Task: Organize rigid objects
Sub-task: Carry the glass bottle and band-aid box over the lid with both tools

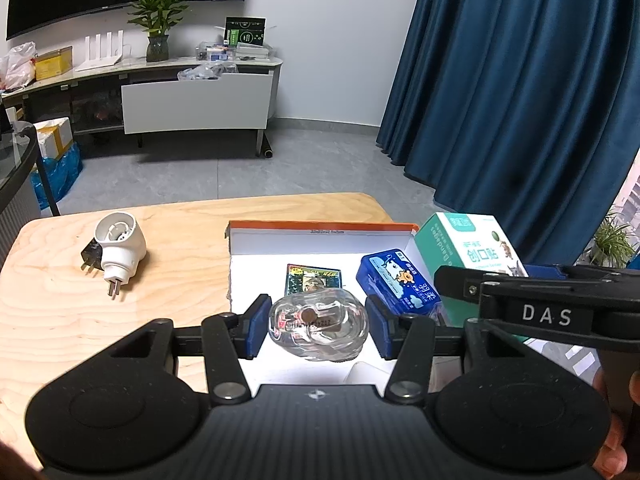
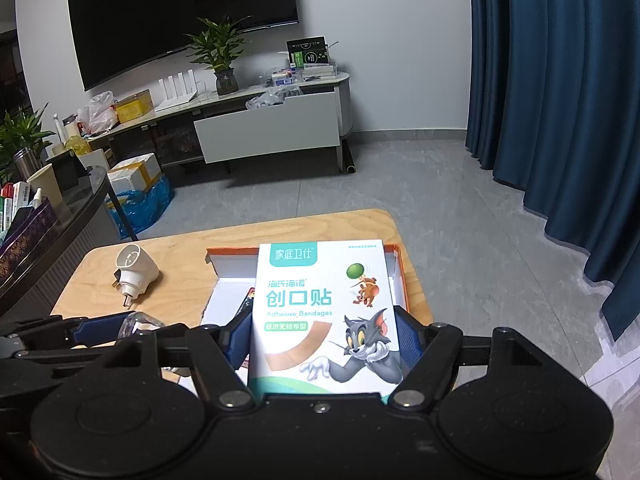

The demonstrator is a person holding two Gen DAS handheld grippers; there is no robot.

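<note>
My left gripper (image 1: pixel 318 326) is shut on a clear glass bottle (image 1: pixel 318 330), holding it above the near part of an open white box with an orange rim (image 1: pixel 320 227). Inside that box lie a picture card (image 1: pixel 312 280) and a blue pack (image 1: pixel 396 286). My right gripper (image 2: pixel 324 340) is shut on an upright box of adhesive bandages (image 2: pixel 324 304), held over the right side of the same orange-rimmed box (image 2: pixel 396 264). The bandage box (image 1: pixel 472 248) and the right gripper's black body show at the right of the left wrist view. The left gripper's pad and the bottle (image 2: pixel 138 322) show at the left of the right wrist view.
A white plug-in adapter (image 1: pixel 118 248) with a black plug (image 1: pixel 90 258) beside it lies on the wooden table (image 1: pixel 60 312), left of the box. Past the table's far edge are grey floor, a TV cabinet (image 1: pixel 192 100) and a blue curtain (image 1: pixel 520 80).
</note>
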